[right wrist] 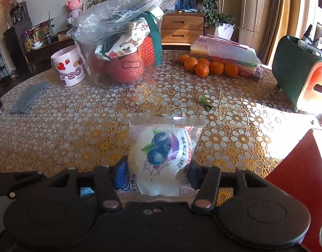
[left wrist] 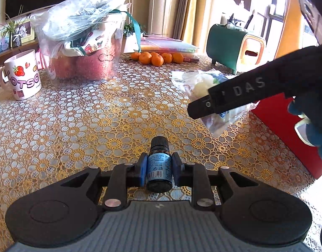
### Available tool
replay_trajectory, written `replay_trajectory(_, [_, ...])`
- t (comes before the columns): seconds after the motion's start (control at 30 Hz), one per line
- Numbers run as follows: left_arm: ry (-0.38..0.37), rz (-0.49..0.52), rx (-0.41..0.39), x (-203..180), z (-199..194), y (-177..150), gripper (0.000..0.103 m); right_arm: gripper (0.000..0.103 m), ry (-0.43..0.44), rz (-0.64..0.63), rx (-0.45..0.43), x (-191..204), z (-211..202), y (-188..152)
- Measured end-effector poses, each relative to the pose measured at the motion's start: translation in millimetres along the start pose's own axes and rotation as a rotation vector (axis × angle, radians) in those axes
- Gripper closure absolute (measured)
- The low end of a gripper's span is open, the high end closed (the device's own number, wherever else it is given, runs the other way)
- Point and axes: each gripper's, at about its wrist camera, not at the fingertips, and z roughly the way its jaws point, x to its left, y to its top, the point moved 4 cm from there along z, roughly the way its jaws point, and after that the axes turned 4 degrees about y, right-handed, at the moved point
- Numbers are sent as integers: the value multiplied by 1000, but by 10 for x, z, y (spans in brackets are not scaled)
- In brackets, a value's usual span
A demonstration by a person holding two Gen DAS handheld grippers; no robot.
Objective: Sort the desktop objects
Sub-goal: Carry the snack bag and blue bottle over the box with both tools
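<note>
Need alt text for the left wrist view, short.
The left hand-held gripper is shut on a small dark bottle with a blue label above a floral tablecloth. Behind: a strawberry mug, oranges, and the right hand-held gripper holding a snack packet.

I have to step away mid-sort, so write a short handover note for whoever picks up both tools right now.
Left tool: shut on the small dark bottle, blue label, cap pointing away from the camera.
Right tool: shut on the blueberry snack packet, which looks lifted off the tablecloth.
Red box: at the table's right edge, next to the right tool.
Done: both items are gripped.
Left: neither is put down yet. Where each belongs is not visible here. The mug, tangerines and green leaf are untouched on the table.
</note>
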Motion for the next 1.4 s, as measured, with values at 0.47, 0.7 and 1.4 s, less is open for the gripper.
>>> replay_trajectory(0.47, [16, -67, 24, -1, -246, -62, 80, 48, 61, 10, 2, 7, -554, -314])
replay_trajectory(0.7, [6, -76, 16, -98, -478, -49, 80, 48, 71, 30, -12, -20, -819, -435])
replay_trajectory(1.4, [-77, -8, -59, -908, -1112, 256, 80, 48, 32, 52, -144, -442, -1744, -561])
